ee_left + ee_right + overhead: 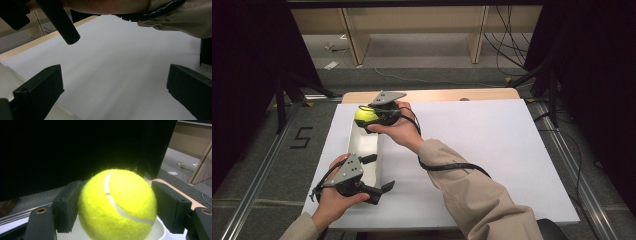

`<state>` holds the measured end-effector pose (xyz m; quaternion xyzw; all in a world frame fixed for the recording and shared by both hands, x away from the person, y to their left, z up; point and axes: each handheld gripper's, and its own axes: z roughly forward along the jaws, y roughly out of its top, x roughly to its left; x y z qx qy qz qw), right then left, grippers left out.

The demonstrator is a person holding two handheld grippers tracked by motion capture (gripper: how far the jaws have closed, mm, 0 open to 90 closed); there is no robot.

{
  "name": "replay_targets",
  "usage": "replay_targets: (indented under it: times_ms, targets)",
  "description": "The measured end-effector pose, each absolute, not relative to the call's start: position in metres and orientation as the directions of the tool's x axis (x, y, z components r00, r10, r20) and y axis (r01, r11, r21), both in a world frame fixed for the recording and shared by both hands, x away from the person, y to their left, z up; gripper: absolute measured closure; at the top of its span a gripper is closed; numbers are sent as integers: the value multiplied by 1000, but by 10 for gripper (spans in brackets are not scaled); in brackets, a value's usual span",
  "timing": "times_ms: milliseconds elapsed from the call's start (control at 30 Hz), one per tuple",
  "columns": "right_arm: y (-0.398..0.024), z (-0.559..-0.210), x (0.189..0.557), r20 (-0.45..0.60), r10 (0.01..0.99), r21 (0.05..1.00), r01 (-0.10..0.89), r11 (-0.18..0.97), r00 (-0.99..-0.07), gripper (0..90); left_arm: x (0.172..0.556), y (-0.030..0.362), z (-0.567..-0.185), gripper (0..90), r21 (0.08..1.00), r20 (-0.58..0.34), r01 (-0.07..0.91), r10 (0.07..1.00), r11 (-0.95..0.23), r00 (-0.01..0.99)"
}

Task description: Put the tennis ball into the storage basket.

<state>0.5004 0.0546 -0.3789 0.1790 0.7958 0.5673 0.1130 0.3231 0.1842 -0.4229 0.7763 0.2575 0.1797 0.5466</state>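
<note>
The right claw (371, 116) is clamped on the fuzzy yellow-green tennis ball (117, 203), held just above the far end of the long white rectangular tray (362, 145) on the white surface (492, 150). The left claw (379, 174) stands apart and empty at the tray's near end. Risk: released from here, the ball is likely to bounce or roll off the tray's far rim. A sphere has no long axis; its white seam (112, 202) faces the right gripper view camera.
</note>
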Motion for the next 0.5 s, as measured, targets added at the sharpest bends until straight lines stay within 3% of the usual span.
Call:
replay_targets:
  times_ms: [500]
  targets:
    - [58,-381,502,28,411,941,162,296,-911,276,323,184,-423,4,941,-1,202,596,-271,803]
